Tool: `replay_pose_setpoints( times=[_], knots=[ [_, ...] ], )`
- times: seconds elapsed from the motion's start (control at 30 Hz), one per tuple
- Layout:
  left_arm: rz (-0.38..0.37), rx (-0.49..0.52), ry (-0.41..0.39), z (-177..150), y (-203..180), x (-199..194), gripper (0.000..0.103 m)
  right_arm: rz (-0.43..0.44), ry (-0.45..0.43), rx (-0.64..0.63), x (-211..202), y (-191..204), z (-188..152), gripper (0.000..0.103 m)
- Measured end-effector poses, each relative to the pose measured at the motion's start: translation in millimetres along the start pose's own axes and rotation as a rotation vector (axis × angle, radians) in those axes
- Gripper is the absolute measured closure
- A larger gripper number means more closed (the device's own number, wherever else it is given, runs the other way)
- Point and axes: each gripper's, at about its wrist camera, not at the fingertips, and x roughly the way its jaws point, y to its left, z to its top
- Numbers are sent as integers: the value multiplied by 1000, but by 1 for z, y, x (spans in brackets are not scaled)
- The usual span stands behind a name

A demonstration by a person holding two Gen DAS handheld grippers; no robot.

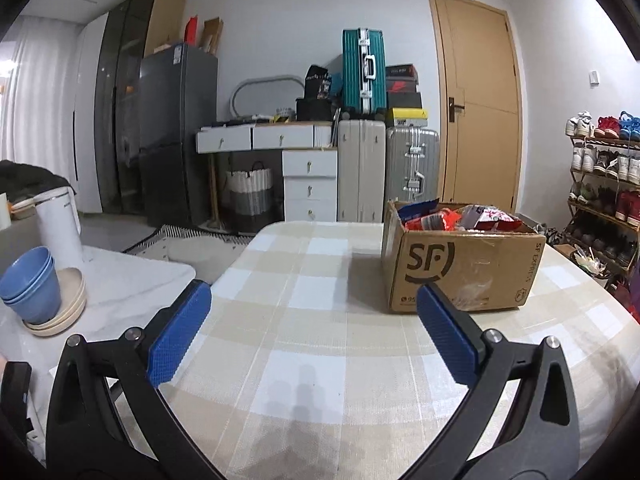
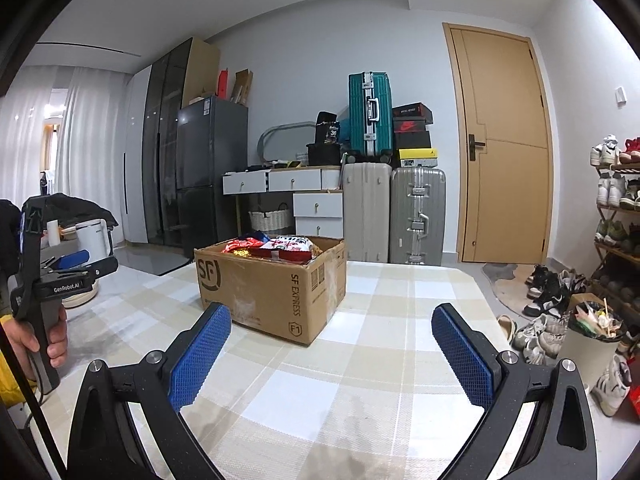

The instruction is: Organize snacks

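One cardboard box [image 1: 460, 264] of snacks [image 1: 460, 216]; two grippers, left [image 1: 314, 300] and right [image 2: 332, 320], spread wide

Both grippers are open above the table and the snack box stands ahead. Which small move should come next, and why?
Probably move the right gripper forward toward the cardboard box and up over its open top. Both grippers are open and hold nothing, the snack packets lie heaped inside the box, and the checked tablecloth before it is bare. The left gripper can wait.
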Motion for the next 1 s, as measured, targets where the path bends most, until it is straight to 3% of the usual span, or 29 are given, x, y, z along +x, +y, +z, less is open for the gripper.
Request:
replay_pose_setpoints(
  times=[0.2, 0.57, 1.0],
  knots=[
    [7, -33, 16, -4, 7, 9, 0, 6, -17, 3, -5, 0, 1, 1],
    [-1, 0, 13, 1, -4, 6, 0, 22, -51, 28, -14, -5, 3, 1],
    [-1, -1, 14, 1, -6, 4, 0, 25, -36, 23, -12, -2, 3, 1]
  ],
)
